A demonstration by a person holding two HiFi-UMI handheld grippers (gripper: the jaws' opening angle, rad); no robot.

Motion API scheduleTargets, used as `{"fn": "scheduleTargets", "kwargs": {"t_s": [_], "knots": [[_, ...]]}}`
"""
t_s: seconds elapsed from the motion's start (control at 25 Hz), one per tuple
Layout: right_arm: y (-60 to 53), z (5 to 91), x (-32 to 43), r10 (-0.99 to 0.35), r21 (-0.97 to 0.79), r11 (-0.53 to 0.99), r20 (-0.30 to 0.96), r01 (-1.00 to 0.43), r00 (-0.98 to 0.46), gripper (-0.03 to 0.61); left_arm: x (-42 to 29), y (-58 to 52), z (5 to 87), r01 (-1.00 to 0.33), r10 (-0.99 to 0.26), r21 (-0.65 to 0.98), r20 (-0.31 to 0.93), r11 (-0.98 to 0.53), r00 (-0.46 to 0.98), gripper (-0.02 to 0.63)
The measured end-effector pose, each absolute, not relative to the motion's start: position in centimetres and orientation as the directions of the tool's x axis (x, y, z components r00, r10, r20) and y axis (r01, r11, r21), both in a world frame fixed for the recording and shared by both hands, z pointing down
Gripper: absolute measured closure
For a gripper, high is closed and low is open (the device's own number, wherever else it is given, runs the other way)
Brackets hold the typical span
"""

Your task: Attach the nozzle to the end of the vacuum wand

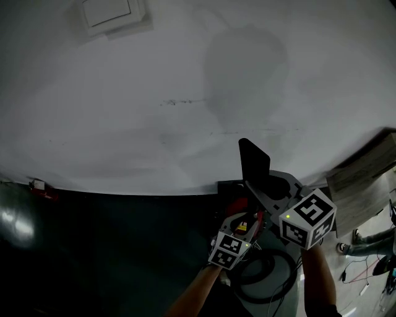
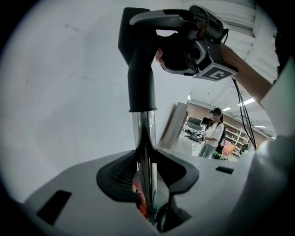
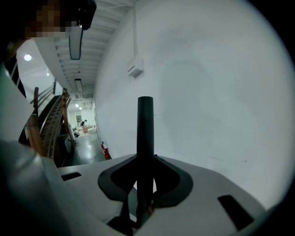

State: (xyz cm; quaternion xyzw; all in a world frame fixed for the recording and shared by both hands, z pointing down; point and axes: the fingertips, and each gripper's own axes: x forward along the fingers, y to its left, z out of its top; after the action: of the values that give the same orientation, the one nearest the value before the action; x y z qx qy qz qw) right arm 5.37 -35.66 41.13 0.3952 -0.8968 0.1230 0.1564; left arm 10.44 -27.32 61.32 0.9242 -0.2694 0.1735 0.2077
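My left gripper (image 2: pixel 147 171) is shut on the chrome vacuum wand (image 2: pixel 144 138), which stands upright between its jaws. The black nozzle (image 2: pixel 140 69) sits over the wand's top end, its collar around the tube. My right gripper (image 2: pixel 196 34) is shut on the nozzle's bent upper part. In the right gripper view the nozzle (image 3: pixel 145 133) rises straight up from between the shut jaws of that gripper (image 3: pixel 145 179). The head view shows the nozzle (image 1: pixel 253 162) against the white wall, with the right gripper (image 1: pixel 272 191) below it and the left gripper (image 1: pixel 242 228) lower and to the left.
A white wall fills the background, with a switch plate (image 1: pixel 111 13) high on it. A red extinguisher (image 1: pixel 40 186) stands at the wall's foot. A black cable loop (image 1: pixel 269 275) lies on the dark floor below my hands. Boards (image 1: pixel 365 179) lean at the right. A person (image 2: pixel 213 133) stands far off.
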Motion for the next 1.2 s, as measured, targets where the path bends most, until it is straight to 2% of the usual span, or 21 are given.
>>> {"fn": "scheduleTargets", "kwargs": {"t_s": [0.12, 0.48, 0.68, 0.84, 1.04, 1.2], "knots": [[-36.0, 41.1, 6.4, -0.683, -0.154, 0.627, 0.363, -0.764, -0.634, 0.488, 10.5, -27.2, 61.3, -0.564, -0.422, 0.296, 0.427, -0.771, 0.8, 0.48], [-36.0, 41.2, 5.6, -0.71, -0.11, 0.625, 0.33, -0.773, -0.622, 0.486, 9.8, -27.6, 61.7, -0.572, -0.425, 0.317, 0.427, -0.756, 0.798, 0.48], [-35.3, 38.5, 6.9, -0.769, -0.095, 0.603, 0.194, -0.792, -0.609, 0.463, 9.2, -28.4, 62.1, -0.591, -0.444, 0.336, 0.421, -0.734, 0.791, 0.48], [-34.2, 36.8, 8.7, -0.8, -0.167, 0.579, 0.071, -0.798, -0.596, 0.462, 8.3, -29.6, 62.9, -0.606, -0.453, 0.358, 0.427, -0.71, 0.783, 0.48], [-31.9, 38.5, 11.8, -0.851, -0.175, 0.51, 0.037, -0.842, -0.523, 0.466, 7.3, -30.5, 63.7, -0.617, -0.464, 0.38, 0.424, -0.689, 0.778, 0.48], [-30.4, 39.6, 13.2, -0.88, -0.234, 0.46, 0.013, -0.857, -0.476, 0.513, 6.3, -31.1, 64.6, -0.631, -0.475, 0.397, 0.428, -0.666, 0.769, 0.479]]}}
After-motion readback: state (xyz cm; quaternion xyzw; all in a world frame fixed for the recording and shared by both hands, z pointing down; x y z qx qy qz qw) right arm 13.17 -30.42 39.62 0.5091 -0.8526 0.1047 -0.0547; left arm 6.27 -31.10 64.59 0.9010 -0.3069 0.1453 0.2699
